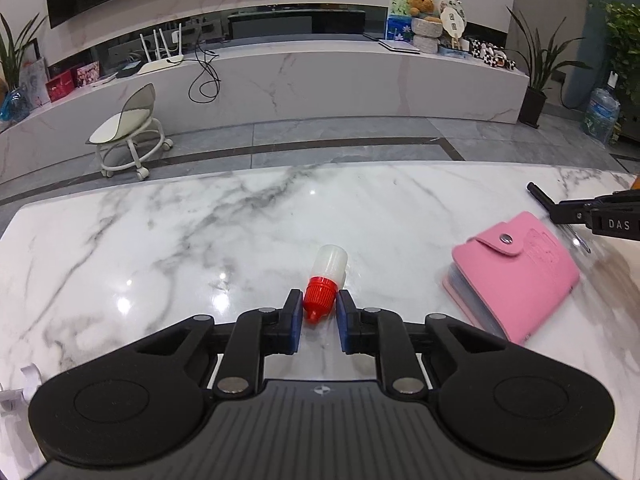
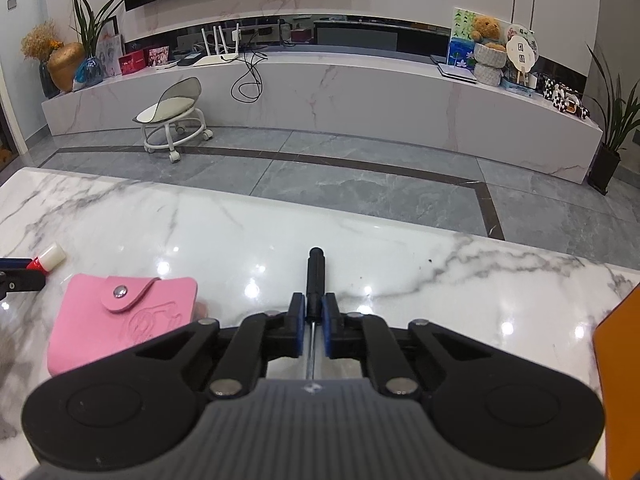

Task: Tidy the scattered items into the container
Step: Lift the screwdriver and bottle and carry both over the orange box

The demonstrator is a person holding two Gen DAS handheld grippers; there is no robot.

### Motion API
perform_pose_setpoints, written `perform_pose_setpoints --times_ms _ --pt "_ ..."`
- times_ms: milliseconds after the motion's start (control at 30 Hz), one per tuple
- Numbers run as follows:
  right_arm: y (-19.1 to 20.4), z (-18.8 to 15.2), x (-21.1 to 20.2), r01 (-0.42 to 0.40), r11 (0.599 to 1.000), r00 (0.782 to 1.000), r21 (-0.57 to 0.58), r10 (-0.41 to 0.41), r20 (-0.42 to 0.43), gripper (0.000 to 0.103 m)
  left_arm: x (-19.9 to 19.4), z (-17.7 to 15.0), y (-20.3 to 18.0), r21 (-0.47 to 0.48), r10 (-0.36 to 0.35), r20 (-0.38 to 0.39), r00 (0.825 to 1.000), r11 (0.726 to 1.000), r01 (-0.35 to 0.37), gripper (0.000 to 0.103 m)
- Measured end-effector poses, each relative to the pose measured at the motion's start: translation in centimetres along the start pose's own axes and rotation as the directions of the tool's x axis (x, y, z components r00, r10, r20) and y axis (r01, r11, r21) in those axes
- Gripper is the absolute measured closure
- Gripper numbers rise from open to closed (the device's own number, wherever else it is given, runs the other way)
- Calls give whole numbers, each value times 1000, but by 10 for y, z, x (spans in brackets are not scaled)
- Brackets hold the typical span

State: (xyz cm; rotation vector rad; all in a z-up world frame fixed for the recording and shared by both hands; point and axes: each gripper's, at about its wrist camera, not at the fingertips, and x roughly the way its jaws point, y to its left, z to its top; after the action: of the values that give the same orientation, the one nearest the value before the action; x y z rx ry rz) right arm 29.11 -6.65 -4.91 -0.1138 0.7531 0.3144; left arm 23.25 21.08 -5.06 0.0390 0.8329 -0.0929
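On the table [image 1: 200, 216], the left gripper [image 1: 319, 309] squeezes the red cap of a little bottle [image 1: 325, 280], the right gripper [image 2: 313, 309] is clamped on a screwdriver [image 2: 314, 280], and a pink wallet [image 1: 516, 276] lies between them.

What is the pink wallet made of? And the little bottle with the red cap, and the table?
The pink wallet looks like soft, matte faux leather or rubbery plastic: it has a snap flap and an embossed picture. The little bottle seems to be plastic: a cloudy whitish body and a ridged, shiny red cap. The table looks like polished marble or a marble-look slab: white with grey veins, mirroring the lights.
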Motion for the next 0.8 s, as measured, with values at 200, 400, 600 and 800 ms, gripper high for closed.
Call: perform_pose_setpoints --times_ms 200,400,600,800 --pt "-1 0 -7 6 1000 1000 -3 -6 0 93 -6 -2 0 0 -24 -13 1000 1000 24 84" --pt "-3 6 -24 12 1000 1000 -8 -11 22 93 -19 0 -3 14 -22 -1 1000 1000 22 85" --pt "-7 10 -48 24 1000 999 -12 -24 45 93 -39 5 -10 30 -22 34 999 999 21 85" --pt "-13 17 -77 41 999 996 -12 -40 78 93 -66 14 -19 48 -19 80 997 999 15 85"
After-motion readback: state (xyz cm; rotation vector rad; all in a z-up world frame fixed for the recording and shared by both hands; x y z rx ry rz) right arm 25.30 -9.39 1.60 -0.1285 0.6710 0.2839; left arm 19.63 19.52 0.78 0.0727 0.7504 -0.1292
